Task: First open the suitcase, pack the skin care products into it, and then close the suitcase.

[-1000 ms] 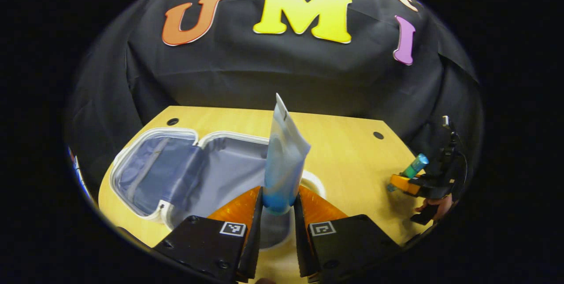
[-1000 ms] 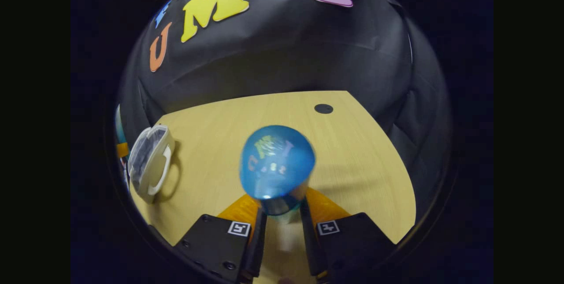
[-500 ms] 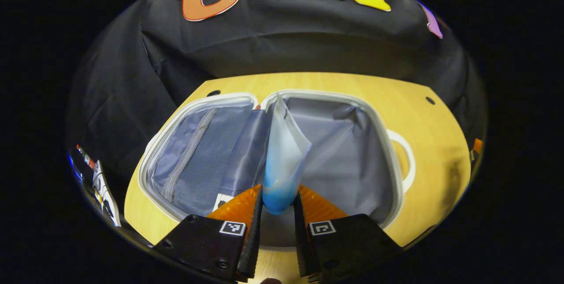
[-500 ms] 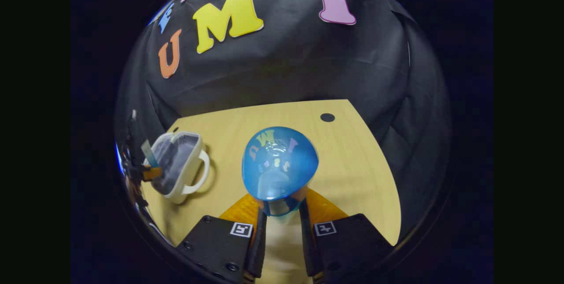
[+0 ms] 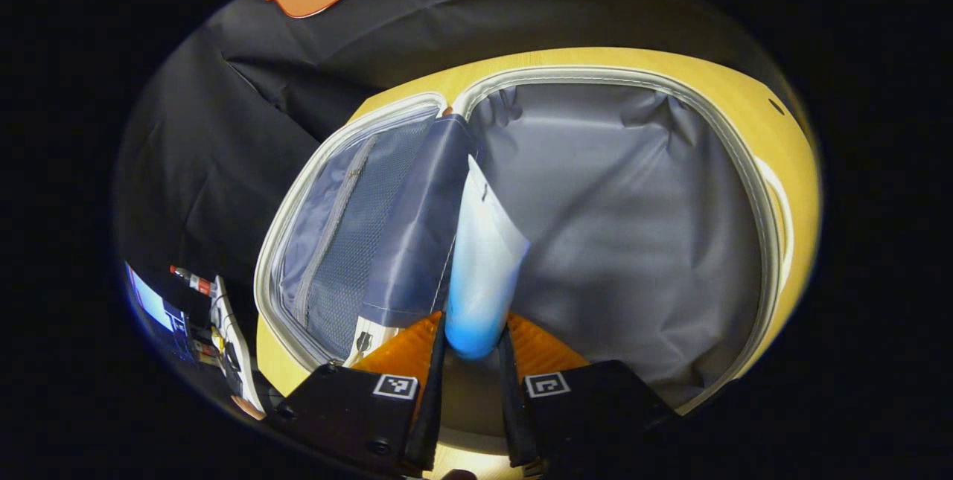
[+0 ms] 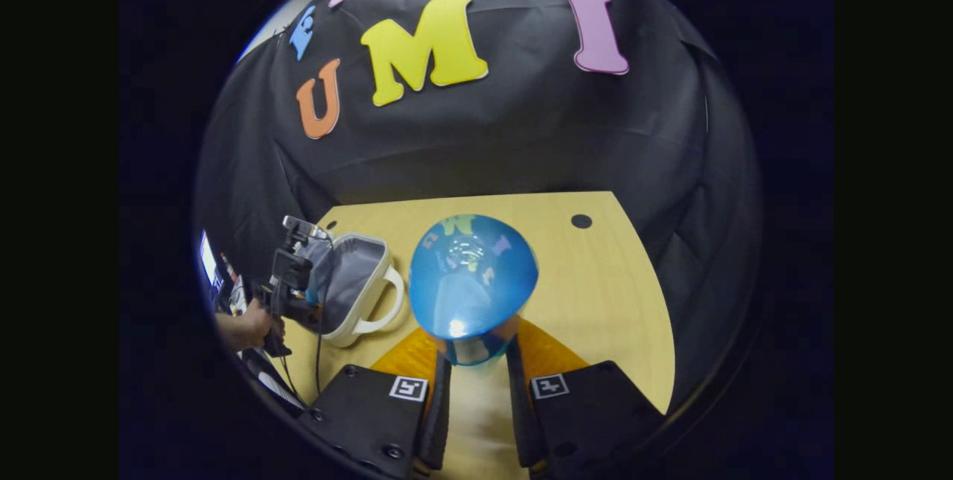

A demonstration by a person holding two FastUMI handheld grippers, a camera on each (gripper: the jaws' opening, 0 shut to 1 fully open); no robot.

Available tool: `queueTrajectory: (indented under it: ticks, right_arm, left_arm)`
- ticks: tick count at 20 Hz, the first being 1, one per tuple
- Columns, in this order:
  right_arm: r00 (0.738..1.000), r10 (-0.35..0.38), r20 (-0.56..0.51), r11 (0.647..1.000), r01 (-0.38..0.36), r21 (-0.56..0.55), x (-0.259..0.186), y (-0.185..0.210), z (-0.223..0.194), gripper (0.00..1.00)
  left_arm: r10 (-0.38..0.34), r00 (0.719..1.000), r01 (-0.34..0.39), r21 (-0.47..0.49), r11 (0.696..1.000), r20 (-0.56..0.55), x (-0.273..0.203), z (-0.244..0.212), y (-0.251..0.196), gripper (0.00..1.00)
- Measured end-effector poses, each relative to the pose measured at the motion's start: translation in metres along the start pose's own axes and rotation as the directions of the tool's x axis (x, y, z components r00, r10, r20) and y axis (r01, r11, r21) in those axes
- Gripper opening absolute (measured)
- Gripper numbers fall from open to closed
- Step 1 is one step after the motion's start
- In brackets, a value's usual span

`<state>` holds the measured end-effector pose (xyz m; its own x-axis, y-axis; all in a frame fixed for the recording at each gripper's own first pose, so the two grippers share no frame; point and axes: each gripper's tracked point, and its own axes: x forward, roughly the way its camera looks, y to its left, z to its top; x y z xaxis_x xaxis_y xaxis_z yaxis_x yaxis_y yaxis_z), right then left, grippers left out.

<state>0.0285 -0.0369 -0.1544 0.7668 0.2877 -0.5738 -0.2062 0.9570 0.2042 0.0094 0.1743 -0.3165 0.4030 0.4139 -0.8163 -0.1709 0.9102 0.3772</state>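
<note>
Suitcase (image 5: 633,242) open beneath tube (image 5: 480,272) in left gripper (image 5: 470,346)

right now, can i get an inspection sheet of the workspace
surface: light wooden table, round holes in it
job's things: suitcase open, grey lining; white-and-blue tube held over its right half; blue bottle held above the table
clutter: nothing seen on the table
grippers: left claw shut on the tube; right claw shut on the bottle
cables: thin cable hanging off the left gripper
surroundings: black cloth wall; equipment past the table's left edge
</note>
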Motion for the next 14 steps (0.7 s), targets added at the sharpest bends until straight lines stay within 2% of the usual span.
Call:
queueTrajectory:
  ticks: [4, 6, 7, 8, 11, 14]
  right_arm:
    - [1.000, 0.024, -0.016, 0.999, -0.023, 0.029, -0.010, -0.001, -0.011, 0.34]
    - [0.999, 0.033, -0.027, 0.998, -0.031, 0.052, -0.016, -0.005, -0.021, 0.34]
    - [0.999, 0.030, -0.031, 0.998, -0.028, 0.061, -0.018, -0.007, -0.024, 0.34]
    - [0.999, 0.025, -0.030, 0.998, -0.023, 0.063, -0.020, -0.011, -0.027, 0.34]
    - [1.000, 0.011, -0.022, 0.998, -0.009, 0.060, -0.025, -0.018, -0.031, 0.31]
    - [1.000, 0.017, -0.008, 0.999, -0.017, 0.042, -0.028, -0.012, -0.030, 0.34]
  left_arm:
    - [0.066, 0.994, -0.062, 0.042, 0.997, -0.088, 0.005, 0.004, 0.001, 0.39]
    - [0.062, 0.993, -0.059, 0.036, 0.998, -0.103, 0.005, 0.007, -0.001, 0.40]
    - [0.060, 0.992, -0.058, 0.025, 0.998, -0.113, 0.005, 0.006, -0.002, 0.46]
    - [0.055, 0.992, -0.052, 0.026, 0.998, -0.116, 0.006, 0.007, -0.002, 0.42]
    - [0.054, 0.992, -0.049, 0.042, 0.998, -0.115, 0.005, 0.007, -0.003, 0.44]
    - [0.018, 0.996, -0.016, 0.027, 1.000, -0.090, 0.005, 0.008, -0.007, 0.47]
